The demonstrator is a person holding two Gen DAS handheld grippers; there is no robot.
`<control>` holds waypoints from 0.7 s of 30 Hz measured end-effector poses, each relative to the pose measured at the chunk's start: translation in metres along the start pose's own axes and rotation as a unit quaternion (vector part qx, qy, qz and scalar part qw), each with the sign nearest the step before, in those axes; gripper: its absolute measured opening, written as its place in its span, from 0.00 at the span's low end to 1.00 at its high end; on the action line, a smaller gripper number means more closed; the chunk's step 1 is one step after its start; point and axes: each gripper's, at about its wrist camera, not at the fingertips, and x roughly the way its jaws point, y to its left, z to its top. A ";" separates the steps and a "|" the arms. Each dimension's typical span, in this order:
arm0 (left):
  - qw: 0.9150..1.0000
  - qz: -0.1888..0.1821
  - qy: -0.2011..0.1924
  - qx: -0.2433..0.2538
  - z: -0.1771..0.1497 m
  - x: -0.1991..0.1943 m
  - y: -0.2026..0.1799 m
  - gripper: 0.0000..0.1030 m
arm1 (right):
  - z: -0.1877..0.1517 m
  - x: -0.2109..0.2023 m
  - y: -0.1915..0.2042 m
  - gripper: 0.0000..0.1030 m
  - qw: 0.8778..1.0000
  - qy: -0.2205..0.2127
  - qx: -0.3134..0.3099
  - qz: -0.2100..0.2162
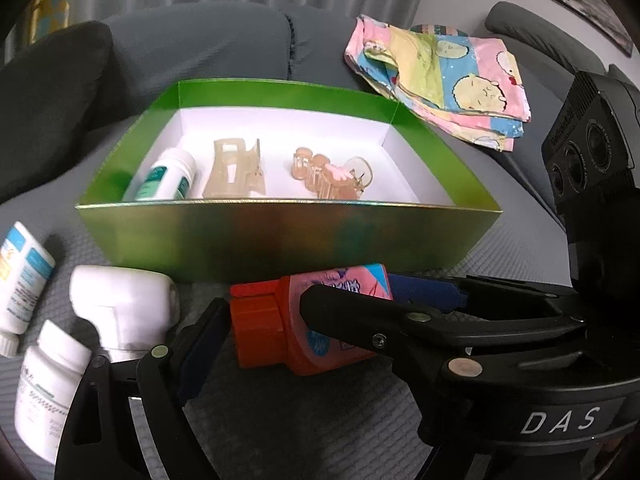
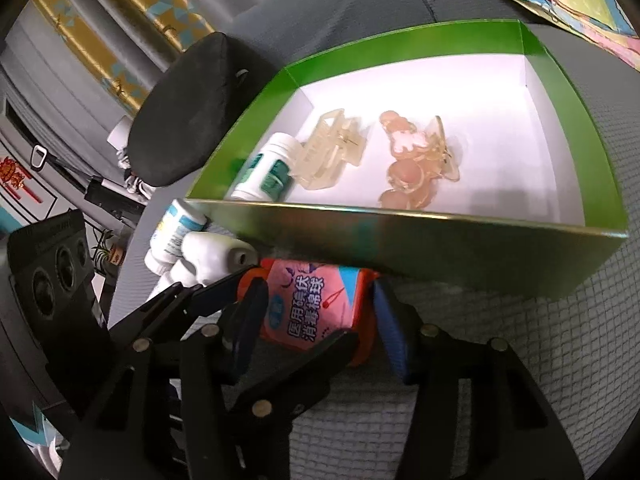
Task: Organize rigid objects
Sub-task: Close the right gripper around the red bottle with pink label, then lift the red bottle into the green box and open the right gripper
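Red bottle point(image 2: 316, 308) w/ pink label: lies on its side on the grey sofa seat point(image 2: 520, 320), just in front of the green box's point(image 2: 480, 252) near wall, cap end pointing away from the box's open corner. Your right gripper point(image 2: 320, 320) brackets it; blue pads sit at both ends of the body. Whether both pads press yet, you cannot tell — one pad looks to touch, the other sits just beside the base. Your left gripper point(image 1: 304, 320) stands spread wide around the same bottle, gripping nothing.

Inside the box: small white bottle point(image 1: 168, 178) w/ teal label at the wall nearest the dark cushion point(image 1: 52, 108), clear hair claw point(image 1: 236, 170) beside it, peach hair claw point(image 1: 332, 178) mid-floor; the far-side floor is bare.

Outside, beside the box's cushion-side corner: white inhaler-like piece point(image 1: 124, 312), blue-labelled tube point(image 1: 22, 276), white pill bottle point(image 1: 48, 380). Patterned cloth point(image 1: 440, 80) lies beyond the box's far corner.

Risks, judged: (1) round, smooth body may roll or squirt out if the right gripper bites off-centre. (2) Both grippers crowd one bottle; fingers may clash on lift. (3) Bottle sits close to the near wall, so a low lift may catch the rim & shove the light box. (4) Soft seat gives under pressure; bottle may tilt.
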 end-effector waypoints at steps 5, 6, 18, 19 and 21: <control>1.000 0.009 -0.018 0.007 0.007 -0.018 -0.005 0.84 | 0.002 -0.014 0.014 0.51 1.000 -0.016 -0.007 0.010; 1.000 0.009 -0.022 0.008 0.009 -0.021 -0.005 0.84 | 0.003 -0.018 0.017 0.51 1.000 -0.021 -0.010 0.012; 0.997 0.025 -0.077 0.011 0.053 -0.037 -0.003 0.84 | 0.040 -0.044 0.034 0.52 0.995 -0.090 -0.039 0.024; 0.997 0.026 -0.077 0.009 0.058 -0.033 -0.001 0.84 | 0.045 -0.043 0.032 0.52 0.994 -0.095 -0.038 0.026; 0.997 0.026 -0.079 0.006 0.065 -0.026 0.001 0.84 | 0.053 -0.040 0.028 0.52 0.994 -0.102 -0.033 0.028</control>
